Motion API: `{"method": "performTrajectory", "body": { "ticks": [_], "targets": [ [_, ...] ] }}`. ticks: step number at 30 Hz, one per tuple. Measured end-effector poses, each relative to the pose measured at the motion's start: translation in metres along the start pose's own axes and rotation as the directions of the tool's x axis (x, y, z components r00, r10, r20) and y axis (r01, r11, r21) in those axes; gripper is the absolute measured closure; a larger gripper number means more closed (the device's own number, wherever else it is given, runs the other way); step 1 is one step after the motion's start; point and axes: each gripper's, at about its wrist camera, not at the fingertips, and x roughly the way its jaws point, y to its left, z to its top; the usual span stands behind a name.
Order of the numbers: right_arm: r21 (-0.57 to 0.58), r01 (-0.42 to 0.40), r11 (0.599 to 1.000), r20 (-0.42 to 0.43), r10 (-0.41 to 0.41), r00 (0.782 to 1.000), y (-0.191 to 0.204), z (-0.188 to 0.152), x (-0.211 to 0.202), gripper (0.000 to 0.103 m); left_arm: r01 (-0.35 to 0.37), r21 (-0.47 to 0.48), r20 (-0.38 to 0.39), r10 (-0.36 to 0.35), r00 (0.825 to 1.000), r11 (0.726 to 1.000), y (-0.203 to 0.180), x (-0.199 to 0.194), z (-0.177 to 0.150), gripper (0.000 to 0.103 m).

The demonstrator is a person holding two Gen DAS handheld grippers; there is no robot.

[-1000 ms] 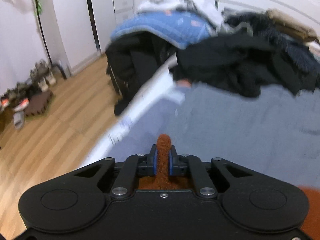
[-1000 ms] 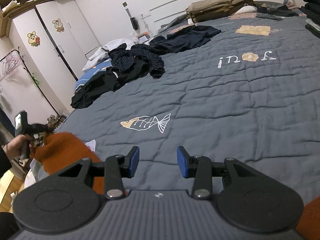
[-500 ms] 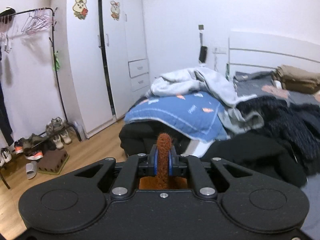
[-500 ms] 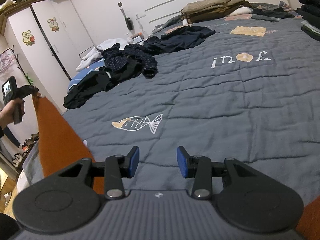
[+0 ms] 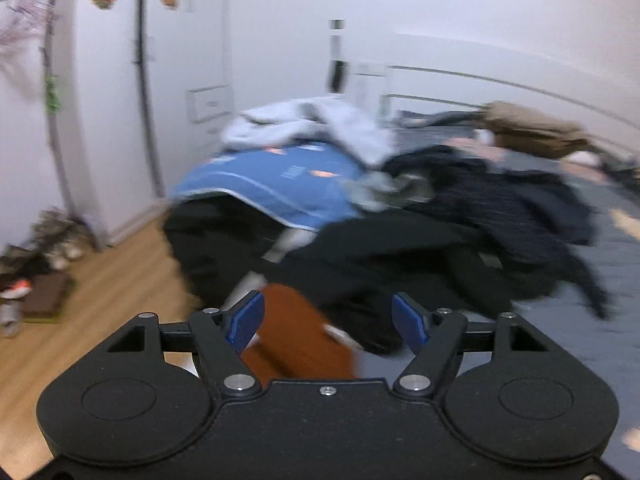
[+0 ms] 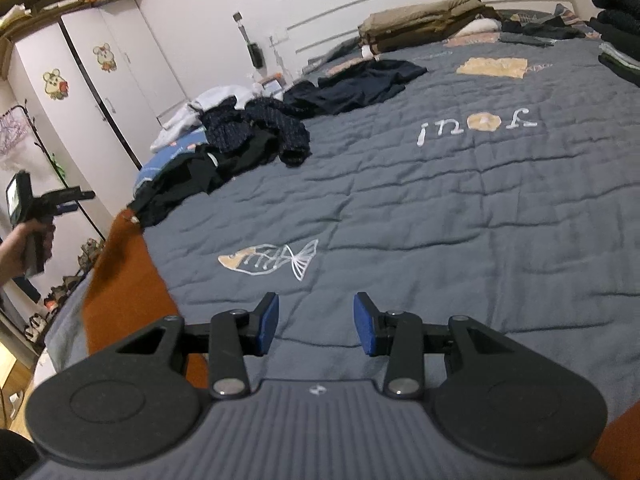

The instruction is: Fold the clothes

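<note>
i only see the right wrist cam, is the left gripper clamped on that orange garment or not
Observer: No. The left wrist view shows the left gripper open, blue pads wide apart, nothing pinched between them.
Operator: so where is the garment for that cam
Observer: The orange garment sits low in the gap, close to the left pad. The frame is blurred, so I cannot tell whether they touch.
Operator: what is the left one pointing at
Observer: A pile of dark clothes on the bed, with a blue blanket behind it.
</note>
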Motion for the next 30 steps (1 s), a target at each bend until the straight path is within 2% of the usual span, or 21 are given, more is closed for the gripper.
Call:
{"method": "performTrajectory", "body": {
  "ticks": [3,6,9,14,19,20,22,24,26,27,30],
  "targets": [
    [0.002,0.007,1.0,0.02,-0.007,1.0,-0.004,0.002,-0.009,0.063,0.144,0.011,-0.013,-0.143,0.99,0.99,-0.045,-0.033,-0.021,0.033],
    [0.006,0.036,0.999,0.05,-0.036,0.998,-0.013,0.005,-0.026,0.063,0.308,0.012,-0.026,-0.308,0.951,0.951,-0.097,-0.067,-0.043,0.033],
    [0.01,0.072,0.997,0.082,-0.072,0.994,-0.023,0.007,-0.043,0.063,0.459,0.027,-0.043,-0.457,0.888,0.888,-0.155,-0.1,-0.069,0.033],
    [0.047,0.132,0.99,0.132,-0.137,0.982,-0.048,0.006,-0.078,0.063,0.663,0.092,-0.125,-0.652,0.748,0.743,-0.25,-0.145,-0.119,0.033],
    [0.064,0.205,0.977,0.154,-0.212,0.965,-0.068,0.002,-0.107,0.063,0.775,0.144,-0.228,-0.742,0.631,0.615,-0.315,-0.171,-0.168,0.033],
    [0.066,0.215,0.974,0.146,-0.223,0.964,-0.07,-0.002,-0.111,0.063,0.788,0.185,-0.254,-0.746,0.615,0.587,-0.325,-0.176,-0.179,0.033],
    [0.065,0.237,0.969,0.126,-0.244,0.962,-0.074,-0.009,-0.119,0.063,0.809,0.29,-0.334,-0.738,0.587,0.512,-0.339,-0.182,-0.2,0.033],
    [0.065,0.259,0.964,0.106,-0.264,0.959,-0.078,-0.017,-0.127,0.063,0.827,0.34,-0.392,-0.732,0.558,0.448,-0.345,-0.187,-0.216,0.033],
    [0.072,0.28,0.957,0.092,-0.286,0.954,-0.081,-0.026,-0.136,0.062,0.851,0.35,-0.431,-0.739,0.517,0.391,-0.351,-0.189,-0.231,0.033],
    [0.081,0.292,0.953,0.088,-0.298,0.95,-0.082,-0.031,-0.141,0.062,0.858,0.361,-0.447,-0.74,0.503,0.365,-0.354,-0.19,-0.237,0.033],
    [0.107,0.325,0.94,0.075,-0.334,0.94,-0.084,-0.046,-0.157,0.06,0.845,0.438,-0.488,-0.708,0.51,0.307,-0.362,-0.196,-0.252,0.033]
  ]
}}
